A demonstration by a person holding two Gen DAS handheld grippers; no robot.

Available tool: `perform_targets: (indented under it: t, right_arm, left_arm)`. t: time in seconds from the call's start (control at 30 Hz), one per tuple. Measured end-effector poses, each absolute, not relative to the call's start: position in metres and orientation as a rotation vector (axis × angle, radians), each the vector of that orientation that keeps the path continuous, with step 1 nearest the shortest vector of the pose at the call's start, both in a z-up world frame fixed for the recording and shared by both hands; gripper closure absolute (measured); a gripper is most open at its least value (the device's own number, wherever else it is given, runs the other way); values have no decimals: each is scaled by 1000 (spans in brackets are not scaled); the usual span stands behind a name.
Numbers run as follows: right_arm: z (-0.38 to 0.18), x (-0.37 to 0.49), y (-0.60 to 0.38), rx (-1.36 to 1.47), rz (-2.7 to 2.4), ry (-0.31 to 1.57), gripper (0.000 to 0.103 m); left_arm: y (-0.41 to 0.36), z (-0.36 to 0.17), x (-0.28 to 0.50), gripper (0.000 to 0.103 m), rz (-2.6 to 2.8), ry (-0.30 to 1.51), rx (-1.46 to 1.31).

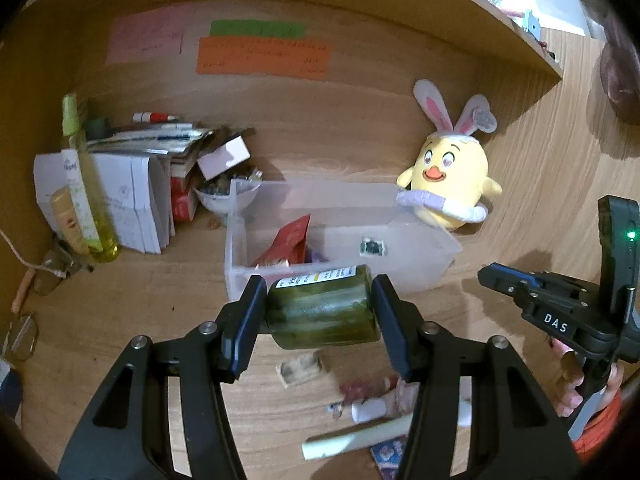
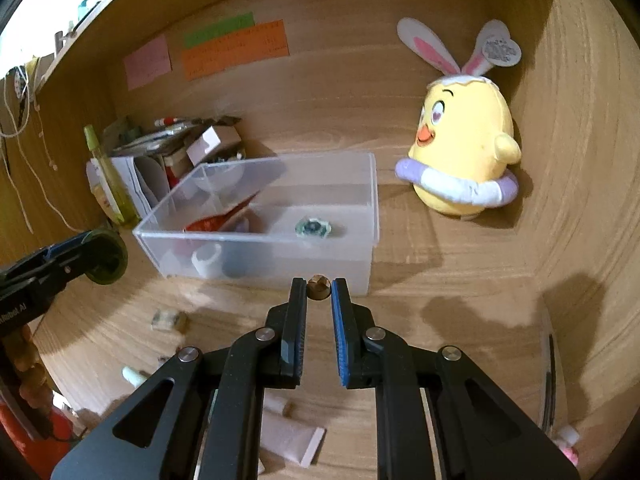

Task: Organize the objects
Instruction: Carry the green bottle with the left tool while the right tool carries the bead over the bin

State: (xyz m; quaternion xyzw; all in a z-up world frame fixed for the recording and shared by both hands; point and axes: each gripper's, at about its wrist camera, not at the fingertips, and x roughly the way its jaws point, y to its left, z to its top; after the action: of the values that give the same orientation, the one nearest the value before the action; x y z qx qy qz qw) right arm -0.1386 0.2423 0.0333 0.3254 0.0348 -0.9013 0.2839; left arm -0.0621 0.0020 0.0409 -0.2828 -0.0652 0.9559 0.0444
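Note:
My left gripper (image 1: 320, 300) is shut on a dark green jar (image 1: 324, 312) with a white label, held sideways above the desk just in front of the clear plastic bin (image 1: 420, 276). The same jar (image 2: 106, 256) shows at the left edge of the right wrist view. My right gripper (image 2: 319, 289) is shut on a small bronze-coloured faceted object (image 2: 319, 287) pinched at its fingertips, just before the near wall of the clear bin (image 2: 256, 256). Inside the bin lie a red packet (image 2: 216, 220), a small green item (image 2: 314, 228) and a white tube (image 2: 206, 258).
A yellow chick plush (image 2: 464, 148) with bunny ears sits right of the bin. Papers, boxes and a yellow-green spray bottle (image 1: 80, 184) crowd the back left. Small wrapped items (image 2: 168, 320) and tubes (image 1: 360, 436) lie on the wooden desk (image 2: 440, 288) below the grippers. Sticky notes (image 2: 236, 52) hang on the back wall.

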Motion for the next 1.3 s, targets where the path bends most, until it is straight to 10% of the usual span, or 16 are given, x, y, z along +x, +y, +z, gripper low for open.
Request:
perform_targets:
  t: [1.3]
  right_arm:
    - [12,-237,171,1000,-2334,286,92]
  left_arm:
    - [8,26,-186,49,2810,-174,-1035]
